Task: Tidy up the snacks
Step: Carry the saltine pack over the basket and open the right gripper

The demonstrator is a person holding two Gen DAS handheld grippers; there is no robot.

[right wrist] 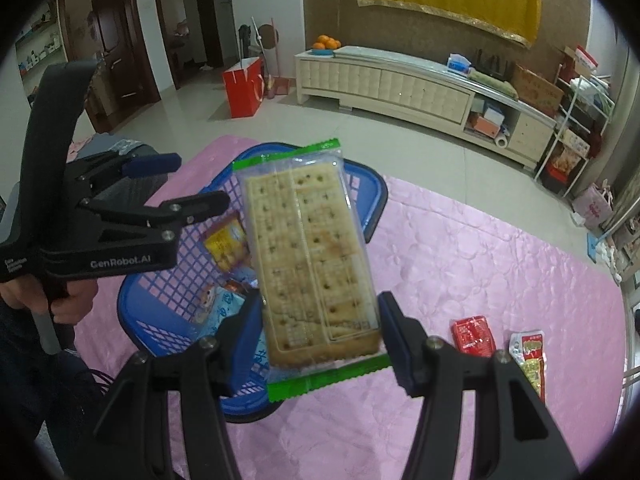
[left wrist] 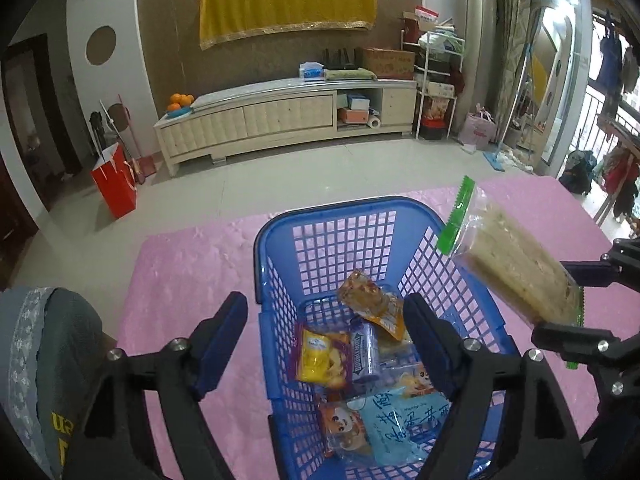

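Note:
A blue plastic basket (left wrist: pixel 320 208) stands on a pink cloth (left wrist: pixel 192 260) and holds several snack packets, among them a yellow one (left wrist: pixel 320 360), an orange one (left wrist: pixel 372 300) and a light blue one (left wrist: pixel 400 420). My left gripper (left wrist: pixel 326 300) hangs open over the basket with nothing between its fingers; the right wrist view shows it (right wrist: pixel 198 180) too. My right gripper (right wrist: pixel 320 304) is shut on a clear, green-edged pack of crackers (right wrist: pixel 308 248), held up beside the basket's (right wrist: pixel 372 196) right rim. The left wrist view shows that pack (left wrist: pixel 512 264) tilted in the air.
A red packet (right wrist: pixel 474 336) and a red-and-yellow packet (right wrist: pixel 530 356) lie on the cloth to the right of the basket. Grey folded fabric (left wrist: pixel 40 360) sits at the left. Beyond the cloth are tiled floor, a red paper bag (left wrist: pixel 114 184) and a long low cabinet (left wrist: pixel 280 116).

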